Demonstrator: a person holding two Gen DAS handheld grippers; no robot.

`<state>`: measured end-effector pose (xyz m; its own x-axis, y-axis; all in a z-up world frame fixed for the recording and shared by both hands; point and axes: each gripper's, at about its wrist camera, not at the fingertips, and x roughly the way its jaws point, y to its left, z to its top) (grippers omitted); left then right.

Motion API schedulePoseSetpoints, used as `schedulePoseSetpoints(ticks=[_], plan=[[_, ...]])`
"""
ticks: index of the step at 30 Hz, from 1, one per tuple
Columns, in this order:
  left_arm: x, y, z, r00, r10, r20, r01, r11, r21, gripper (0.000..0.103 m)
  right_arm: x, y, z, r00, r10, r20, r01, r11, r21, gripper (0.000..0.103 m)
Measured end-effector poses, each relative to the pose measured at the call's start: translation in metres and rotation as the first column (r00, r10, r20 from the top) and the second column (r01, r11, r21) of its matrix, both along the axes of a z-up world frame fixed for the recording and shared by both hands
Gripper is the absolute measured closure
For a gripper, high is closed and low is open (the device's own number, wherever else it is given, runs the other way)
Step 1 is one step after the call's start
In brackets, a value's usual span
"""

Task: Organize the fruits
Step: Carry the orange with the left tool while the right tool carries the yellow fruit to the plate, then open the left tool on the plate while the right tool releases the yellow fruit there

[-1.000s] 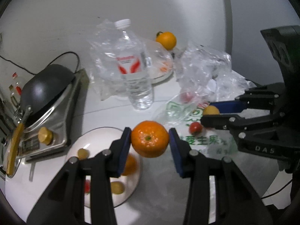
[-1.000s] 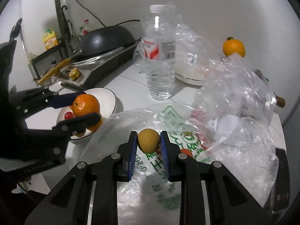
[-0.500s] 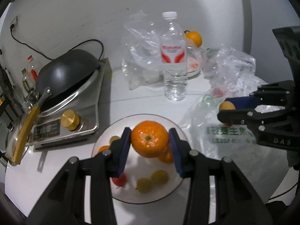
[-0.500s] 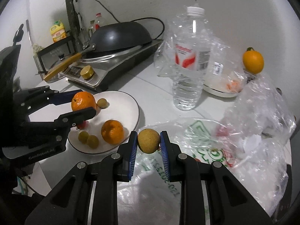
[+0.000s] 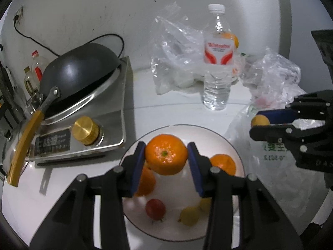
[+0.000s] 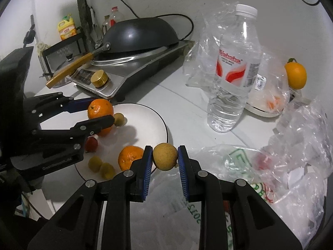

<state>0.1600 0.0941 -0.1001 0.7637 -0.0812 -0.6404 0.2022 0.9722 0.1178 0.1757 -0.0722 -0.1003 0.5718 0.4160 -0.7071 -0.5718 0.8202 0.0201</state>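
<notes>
Left tool [image 5: 166,158] clenched on a mandarin orange [image 5: 165,154], fruit pinched between both blue pads, held above the white plate [image 5: 229,143]. Plate carries two more oranges, a red fruit [image 5: 155,209] and small yellow-green fruits. Right tool [image 6: 165,159] clenched on a small tan round fruit [image 6: 165,156], suspended over the plate's near edge, beside the printed plastic bag [image 6: 239,158] on the surface.
</notes>
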Motion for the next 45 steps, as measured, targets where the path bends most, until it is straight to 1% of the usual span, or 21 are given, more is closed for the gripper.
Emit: schedulePoseSetpoints(ticks=[9, 13, 18, 20, 23, 26, 29, 32, 34, 36, 40, 42, 45], plan=[[0.032, -0.002, -0.018, 0.999, -0.020, -0.041, 0.020, 1.000, 0.006, 0.061, 0.019, 0.009, -0.012, 1.000, 0.007, -0.026, -0.007, 1.000, -0.002, 0.077], [0.046, -0.003, -0.027, 0.997, -0.022, -0.072, 0.022, 1.000, 0.003, 0.061, 0.028, 0.010, -0.017, 0.999, 0.009, -0.034, -0.009, 1.000, -0.006, 0.077], [0.058, -0.006, -0.038, 0.992, -0.018, -0.123, 0.021, 0.999, 0.025, 0.060, 0.037, 0.012, -0.021, 0.999, 0.019, -0.042, -0.019, 1.000, 0.003, 0.077], [0.061, -0.007, -0.042, 0.991, -0.019, -0.132, 0.023, 0.999, 0.029, 0.060, 0.039, 0.015, -0.022, 0.999, 0.022, -0.045, -0.022, 1.000, 0.005, 0.077], [0.062, -0.006, -0.042, 0.991, -0.022, -0.130, 0.024, 1.000, 0.016, 0.060, 0.044, 0.019, -0.025, 0.998, 0.024, -0.052, -0.024, 1.000, 0.006, 0.077], [0.057, -0.005, -0.037, 0.993, -0.030, -0.111, 0.030, 1.000, 0.004, 0.060, 0.047, 0.025, -0.026, 0.998, 0.039, -0.053, -0.038, 0.999, 0.011, 0.077], [0.053, -0.003, -0.033, 0.995, -0.038, -0.088, 0.036, 0.999, -0.020, 0.054, 0.049, 0.031, -0.027, 0.997, 0.051, -0.058, -0.050, 0.999, 0.017, 0.077], [0.048, -0.002, -0.027, 0.997, -0.037, -0.072, 0.034, 0.999, -0.033, 0.054, 0.052, 0.040, -0.028, 0.996, 0.068, -0.065, -0.068, 0.998, 0.005, 0.077], [0.047, 0.000, -0.025, 0.998, -0.018, -0.060, 0.017, 0.999, -0.029, 0.054, 0.053, 0.043, -0.028, 0.995, 0.071, -0.069, -0.070, 0.997, 0.010, 0.077], [0.045, 0.005, -0.024, 0.998, -0.010, -0.060, 0.008, 0.999, -0.045, 0.054, 0.054, 0.046, -0.029, 0.995, 0.069, -0.072, -0.068, 0.998, 0.009, 0.076], [0.039, 0.014, -0.023, 0.998, 0.011, -0.057, -0.013, 0.999, -0.050, 0.054, 0.053, 0.051, -0.026, 0.996, 0.065, -0.063, -0.064, 0.998, 0.021, 0.076], [0.034, 0.018, -0.022, 0.998, 0.022, -0.055, -0.025, 0.998, -0.059, 0.054, 0.052, 0.052, -0.026, 0.997, 0.056, -0.048, -0.055, 0.998, 0.009, 0.076], [0.028, 0.024, -0.021, 0.998, 0.034, -0.052, -0.037, 0.997, -0.068, 0.054, 0.051, 0.053, -0.026, 0.998, 0.041, -0.047, -0.041, 0.999, 0.000, 0.075]])
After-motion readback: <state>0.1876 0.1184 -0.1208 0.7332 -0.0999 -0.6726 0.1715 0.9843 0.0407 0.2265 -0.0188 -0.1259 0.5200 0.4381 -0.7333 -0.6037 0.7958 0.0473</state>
